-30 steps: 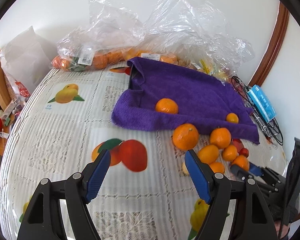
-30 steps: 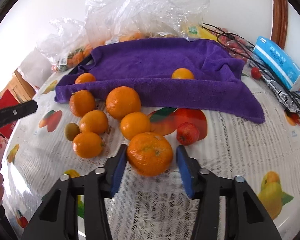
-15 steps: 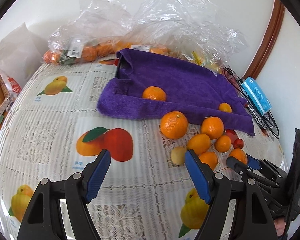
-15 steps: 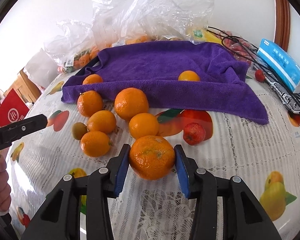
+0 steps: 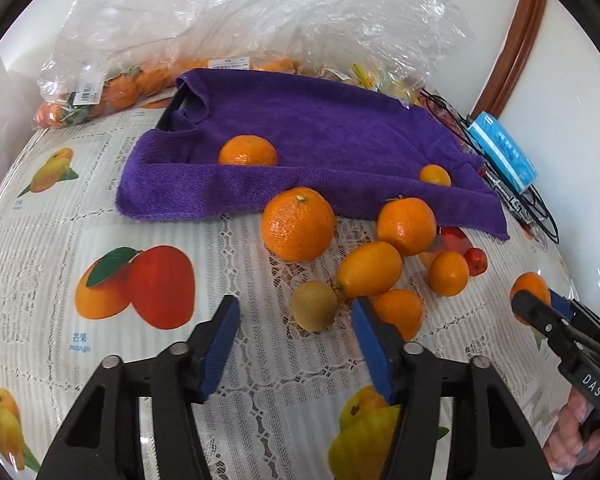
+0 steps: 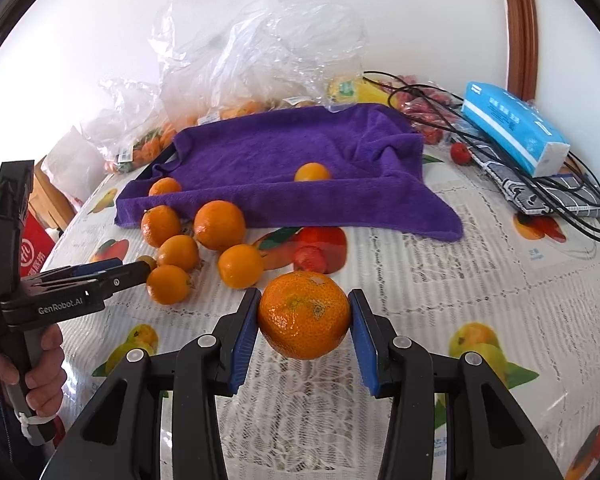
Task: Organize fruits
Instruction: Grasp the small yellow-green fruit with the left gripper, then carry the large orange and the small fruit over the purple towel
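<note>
Fruit inside the clear bags (image 5: 148, 80) at the table's far edge stays blurred. Right gripper (image 6: 303, 320) pinches a mandarin (image 6: 303, 314). Left gripper (image 5: 294, 336), jaws closing, holds nothing; its right finger hides part of an orange (image 5: 401, 312).

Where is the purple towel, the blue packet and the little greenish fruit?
purple towel (image 5: 319, 140): left wrist view, middle of the cloth.
blue packet (image 6: 511, 124): right wrist view, its long top face.
greenish fruit (image 5: 314, 306): left wrist view, centre of its skin.

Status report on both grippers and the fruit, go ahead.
Right gripper shut on mandarin. Left gripper closing, empty, near greenish fruit. Nothing blocking.
</note>
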A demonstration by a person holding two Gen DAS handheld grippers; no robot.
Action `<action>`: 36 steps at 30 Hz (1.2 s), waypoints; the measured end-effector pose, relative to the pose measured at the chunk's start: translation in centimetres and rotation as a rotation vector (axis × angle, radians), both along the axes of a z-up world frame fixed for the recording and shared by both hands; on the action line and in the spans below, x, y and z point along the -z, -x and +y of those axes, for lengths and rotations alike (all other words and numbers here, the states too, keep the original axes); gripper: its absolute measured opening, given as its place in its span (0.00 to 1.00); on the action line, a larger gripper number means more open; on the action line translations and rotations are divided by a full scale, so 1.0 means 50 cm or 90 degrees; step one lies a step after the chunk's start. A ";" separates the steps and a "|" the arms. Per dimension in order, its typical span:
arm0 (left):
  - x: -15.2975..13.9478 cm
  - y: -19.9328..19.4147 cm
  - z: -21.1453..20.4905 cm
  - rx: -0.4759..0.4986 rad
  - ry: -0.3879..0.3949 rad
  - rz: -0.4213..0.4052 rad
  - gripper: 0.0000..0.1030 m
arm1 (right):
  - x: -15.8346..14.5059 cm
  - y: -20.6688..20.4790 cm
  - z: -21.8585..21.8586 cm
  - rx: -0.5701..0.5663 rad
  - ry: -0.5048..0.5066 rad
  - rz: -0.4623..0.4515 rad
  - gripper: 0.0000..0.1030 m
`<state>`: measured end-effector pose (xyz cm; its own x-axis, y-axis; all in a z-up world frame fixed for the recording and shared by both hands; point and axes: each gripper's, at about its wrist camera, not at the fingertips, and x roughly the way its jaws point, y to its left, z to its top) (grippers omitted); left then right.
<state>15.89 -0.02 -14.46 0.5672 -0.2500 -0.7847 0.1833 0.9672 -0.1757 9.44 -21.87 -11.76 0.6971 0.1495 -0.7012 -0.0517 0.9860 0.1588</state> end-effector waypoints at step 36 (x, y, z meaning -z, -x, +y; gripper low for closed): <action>0.005 0.011 -0.018 0.004 -0.074 -0.054 0.22 | 0.054 -0.034 0.022 0.004 0.045 0.039 0.44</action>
<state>15.36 -0.93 -14.72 0.6319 -0.1644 -0.7574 0.1989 0.9789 -0.0465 11.16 -20.78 -14.48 0.6535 0.0929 -0.7512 -0.0373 0.9952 0.0907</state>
